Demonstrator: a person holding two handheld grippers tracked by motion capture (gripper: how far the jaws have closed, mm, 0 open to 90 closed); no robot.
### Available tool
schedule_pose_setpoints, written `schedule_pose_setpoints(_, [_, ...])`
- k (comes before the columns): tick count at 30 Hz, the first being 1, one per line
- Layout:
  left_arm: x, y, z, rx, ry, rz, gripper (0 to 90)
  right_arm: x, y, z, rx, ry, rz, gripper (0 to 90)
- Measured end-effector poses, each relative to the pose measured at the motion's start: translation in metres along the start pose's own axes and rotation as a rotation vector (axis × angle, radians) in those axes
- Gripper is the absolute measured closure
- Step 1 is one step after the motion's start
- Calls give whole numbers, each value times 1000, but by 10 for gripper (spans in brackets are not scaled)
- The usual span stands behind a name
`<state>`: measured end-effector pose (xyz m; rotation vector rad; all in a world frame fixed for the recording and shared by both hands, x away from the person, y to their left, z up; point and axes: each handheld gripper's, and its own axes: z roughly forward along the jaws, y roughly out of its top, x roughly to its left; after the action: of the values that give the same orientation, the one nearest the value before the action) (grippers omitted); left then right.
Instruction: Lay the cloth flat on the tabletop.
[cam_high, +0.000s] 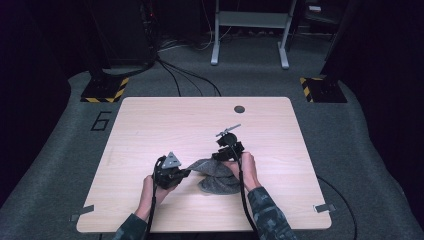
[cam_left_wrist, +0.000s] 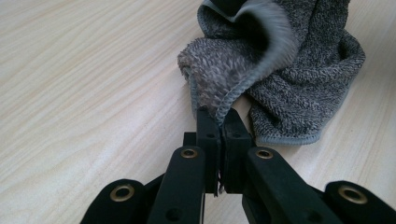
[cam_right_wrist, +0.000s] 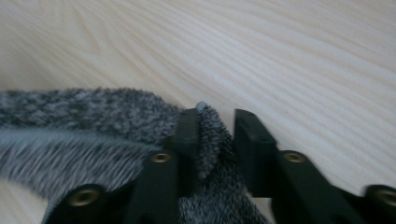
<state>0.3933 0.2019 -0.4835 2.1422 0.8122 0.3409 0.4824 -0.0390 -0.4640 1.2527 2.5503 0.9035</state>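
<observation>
Wooden bench (cam_high: 150, 130) is carrying a grey towel (cam_high: 216, 176) near its front edge; left claw (cam_left_wrist: 219, 122) is pinching its hem shut, right claw (cam_right_wrist: 215, 135) is straddling another fold, prob. not clamped yet.

Crumpled grey towel (cam_high: 216, 175) on table

The high view is lit evenly from above: the pale counter (cam_high: 165, 125) is bright, without glare, while the floor and room around it sink into darkness, and the picture is soft and low in detail. In both gripper views the light is bright and diffuse with faint shadows. The grey cloth (cam_right_wrist: 93, 121) smears with motion blur there.
</observation>
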Motion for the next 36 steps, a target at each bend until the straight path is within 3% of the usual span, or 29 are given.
schedule_pose_setpoints(1, [0,0,-2,-2,-2,6,884,-3,-6,-5,-12,5,3,822])
schedule_pose_setpoints(3, [2,-1,-2,-7,-6,0,884,-7,-13,-10,-47,5,13,856])
schedule_pose_setpoints(8, [1,2,-3,-2,-1,9,884,-13,-23,-27,-91,9,18,870])
schedule_pose_setpoints(9, [-1,4,-3,-3,-3,11,884,-16,-27,-38,-131,10,15,871])
schedule_pose_setpoints(10, [-1,4,-3,-3,-3,11,884,-16,-27,-38,-131,10,15,871])
schedule_pose_setpoints(11, [-1,5,-3,0,-2,17,884,-17,-31,-47,-173,13,27,871])
schedule_pose_setpoints(12, [-1,5,-2,2,-8,16,884,-17,-31,-47,-173,13,27,871])
schedule_pose_setpoints(13, [0,5,0,2,-15,11,884,-19,-35,-55,-208,27,50,871])
schedule_pose_setpoints(15, [-1,5,1,7,-19,12,884,-21,-39,-60,-239,29,51,871])
schedule_pose_setpoints(23, [-8,7,-2,6,-25,43,885,-25,-58,-75,-305,4,95,875])
schedule_pose_setpoints(30, [-12,6,1,22,-35,63,884,-26,-72,-72,-281,6,95,877])
schedule_pose_setpoints(36, [-9,10,5,36,-38,51,886,-26,-71,-80,-309,6,98,883])
